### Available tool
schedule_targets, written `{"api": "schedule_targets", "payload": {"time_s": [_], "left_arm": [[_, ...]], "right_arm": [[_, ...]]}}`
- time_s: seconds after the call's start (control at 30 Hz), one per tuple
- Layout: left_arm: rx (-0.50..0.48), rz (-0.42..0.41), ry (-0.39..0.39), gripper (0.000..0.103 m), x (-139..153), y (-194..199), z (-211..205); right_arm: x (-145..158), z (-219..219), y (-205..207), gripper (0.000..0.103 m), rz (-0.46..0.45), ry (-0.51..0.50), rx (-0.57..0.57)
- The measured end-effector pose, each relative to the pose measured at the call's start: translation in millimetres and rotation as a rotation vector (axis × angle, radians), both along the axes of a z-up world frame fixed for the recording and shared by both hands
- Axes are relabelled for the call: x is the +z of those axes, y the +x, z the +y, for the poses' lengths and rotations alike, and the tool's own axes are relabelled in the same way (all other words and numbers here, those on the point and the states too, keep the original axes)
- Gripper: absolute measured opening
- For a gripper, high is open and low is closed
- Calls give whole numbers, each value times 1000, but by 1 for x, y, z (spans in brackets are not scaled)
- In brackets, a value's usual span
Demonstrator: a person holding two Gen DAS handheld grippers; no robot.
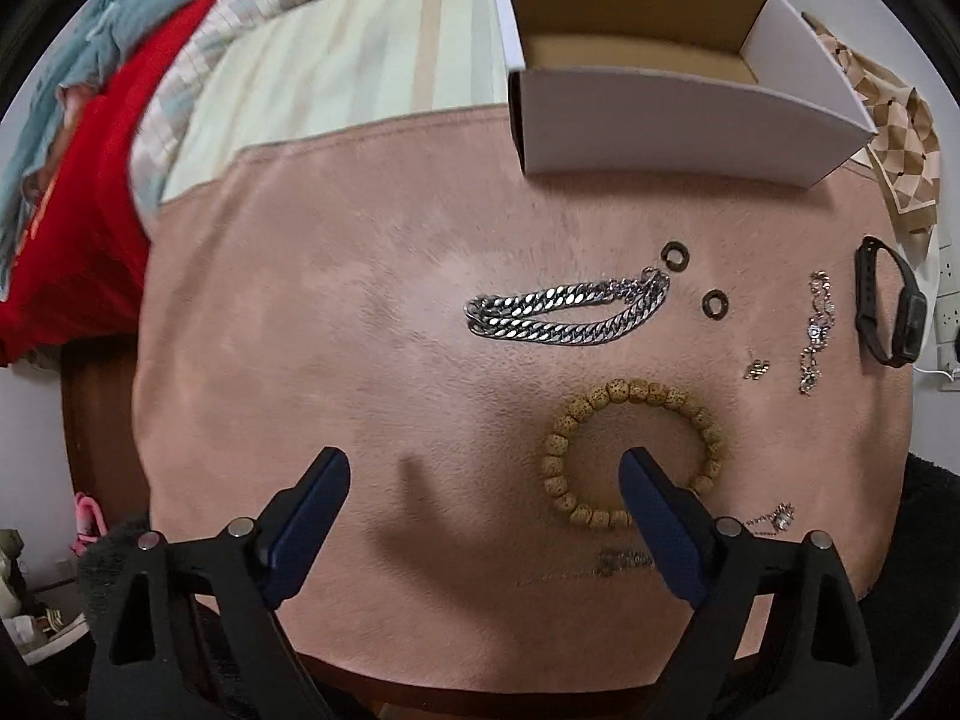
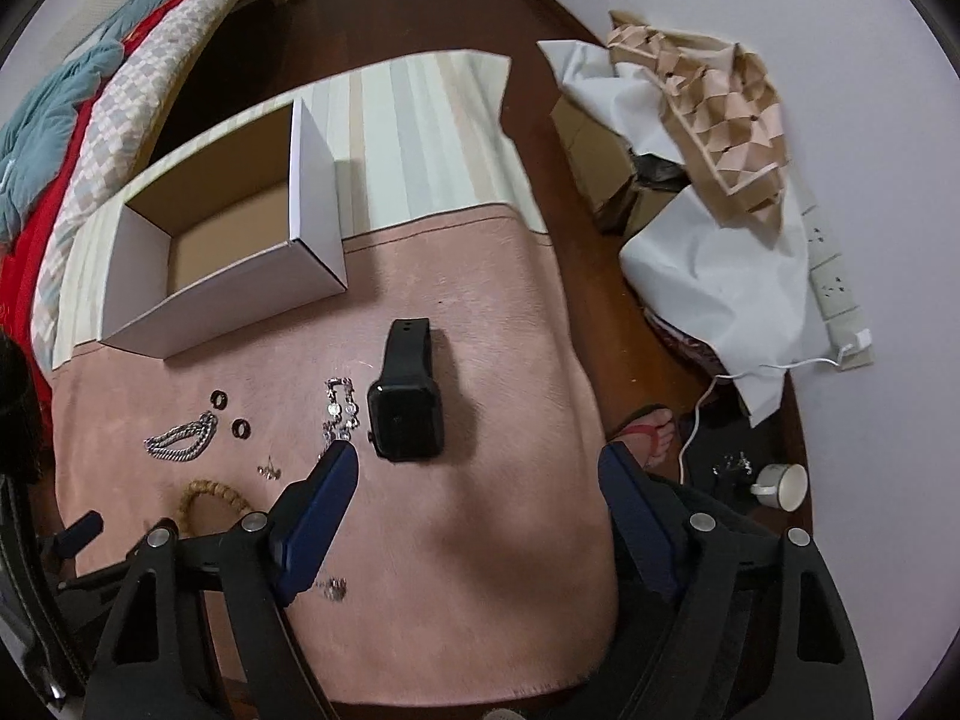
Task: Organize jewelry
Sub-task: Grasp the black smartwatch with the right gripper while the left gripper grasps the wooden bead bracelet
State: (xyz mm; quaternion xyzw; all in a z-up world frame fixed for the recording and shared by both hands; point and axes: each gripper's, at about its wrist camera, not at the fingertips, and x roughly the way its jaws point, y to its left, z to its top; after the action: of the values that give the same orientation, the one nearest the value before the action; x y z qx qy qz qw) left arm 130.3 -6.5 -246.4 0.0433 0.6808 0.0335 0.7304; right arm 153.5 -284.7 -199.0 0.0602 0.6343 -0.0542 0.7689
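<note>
Jewelry lies on a pink mat (image 1: 300, 330). A silver chain (image 1: 570, 312), two dark rings (image 1: 676, 254), a sparkly bracelet (image 1: 816, 330), a small earring (image 1: 757, 369) and a black smartwatch (image 1: 888, 312) lie ahead. A wooden bead bracelet (image 1: 636, 456) lies under my right finger's tip. My left gripper (image 1: 483, 468) is open and empty above the mat. An open white box (image 1: 678, 126) stands behind. In the right wrist view my right gripper (image 2: 477, 462) is open and empty, just short of the smartwatch (image 2: 405, 402); the box (image 2: 222, 276) is far left.
A thin chain with a pendant (image 1: 774, 519) lies near my left gripper's right finger. A bed with red and teal bedding (image 2: 54, 138) is at left. Cloth-covered boxes (image 2: 708, 180), a power strip (image 2: 834, 288), a cup (image 2: 783, 486) and a sandalled foot (image 2: 651, 429) are at right.
</note>
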Motion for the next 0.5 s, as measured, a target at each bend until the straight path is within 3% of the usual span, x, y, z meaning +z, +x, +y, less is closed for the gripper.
{"api": "schedule_targets", "payload": {"time_s": [0.23,0.3,0.37,0.5], "left_arm": [[-1,22,-33,91,-10,1,8],[-7,31,-56,91,-11,0,9],[-11,36,-69,91,-16,-2,11],[-44,36,-91,91,-29,-2,3]], "right_arm": [[-40,16,20,81,47,-27,39],[-47,19,24,68,57,-36,53],[-53,23,26,38,71,-43,73],[-56,25,22,33,65,-42,80]]}}
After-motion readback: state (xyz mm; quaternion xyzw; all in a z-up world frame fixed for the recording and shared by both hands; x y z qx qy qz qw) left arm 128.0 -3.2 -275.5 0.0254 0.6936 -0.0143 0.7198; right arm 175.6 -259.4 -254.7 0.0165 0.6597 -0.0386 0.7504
